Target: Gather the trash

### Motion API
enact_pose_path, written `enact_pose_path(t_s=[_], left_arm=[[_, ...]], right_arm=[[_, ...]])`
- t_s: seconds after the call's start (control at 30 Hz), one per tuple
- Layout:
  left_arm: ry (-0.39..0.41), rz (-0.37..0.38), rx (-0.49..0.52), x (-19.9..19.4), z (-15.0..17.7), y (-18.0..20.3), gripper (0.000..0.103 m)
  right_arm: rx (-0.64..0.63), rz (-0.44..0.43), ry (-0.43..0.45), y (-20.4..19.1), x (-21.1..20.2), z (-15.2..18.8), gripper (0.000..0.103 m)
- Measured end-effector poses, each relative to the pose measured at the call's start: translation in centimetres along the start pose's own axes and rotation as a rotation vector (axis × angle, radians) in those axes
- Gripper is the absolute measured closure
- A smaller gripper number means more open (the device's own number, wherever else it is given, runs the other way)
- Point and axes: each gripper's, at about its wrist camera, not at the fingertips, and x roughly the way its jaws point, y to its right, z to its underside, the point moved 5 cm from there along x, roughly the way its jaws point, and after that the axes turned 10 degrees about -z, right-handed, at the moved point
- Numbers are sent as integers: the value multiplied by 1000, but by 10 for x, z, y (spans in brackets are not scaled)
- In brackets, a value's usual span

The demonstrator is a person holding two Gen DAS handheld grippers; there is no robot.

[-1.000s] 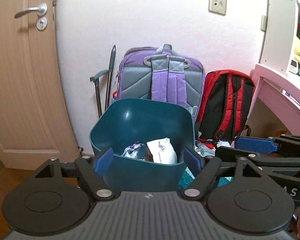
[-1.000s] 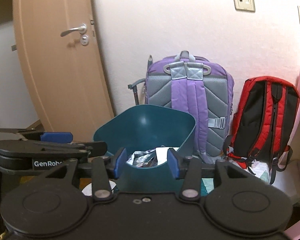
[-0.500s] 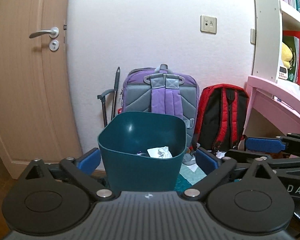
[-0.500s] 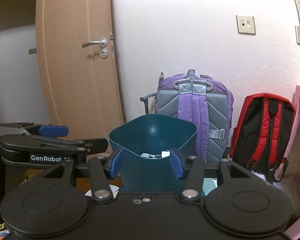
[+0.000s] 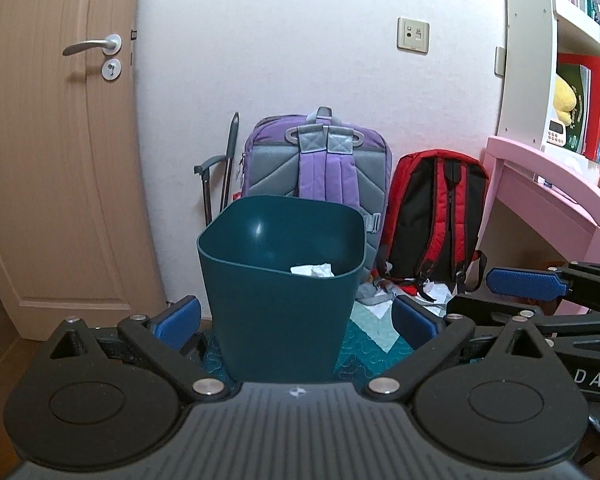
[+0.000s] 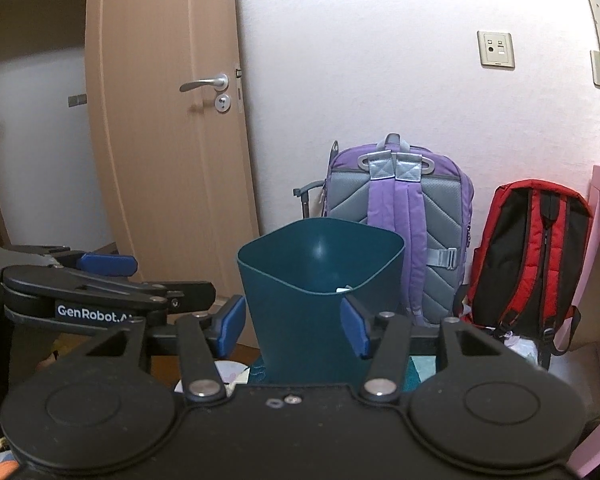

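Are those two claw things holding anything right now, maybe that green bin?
No, nothing is held. The left gripper and right gripper both stand open, pads clear of the teal bin, which stands by itself on the floor.

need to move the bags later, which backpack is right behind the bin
The purple backpack. It stands against the wall directly behind the teal bin, straps facing out. The red backpack sits off to the side, nearer the pink desk.

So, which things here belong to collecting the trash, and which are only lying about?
For the job:
- teal bin
- crumpled white paper inside it
- paper scraps on the floor by the red backpack

Only lying about:
- purple backpack
- red backpack
- pink desk
- door
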Motion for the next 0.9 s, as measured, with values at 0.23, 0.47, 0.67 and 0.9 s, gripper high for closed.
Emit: enact_pose_path(t_s=[0.23,0.47,0.67,0.9], left_arm=[[0,10,-2,-9,3,-1,1],[11,14,-5,-16,4,1,1],[20,18,-21,-21,5,1,1],[21,22,-25,-22,6,-1,1]], right_arm=[[-20,7,-4,-7,-7,-1,50],[-17,4,4,-7,-15,0,50],[-4,13,14,-6,-16,0,50],[0,10,17,-5,-18,0,49]])
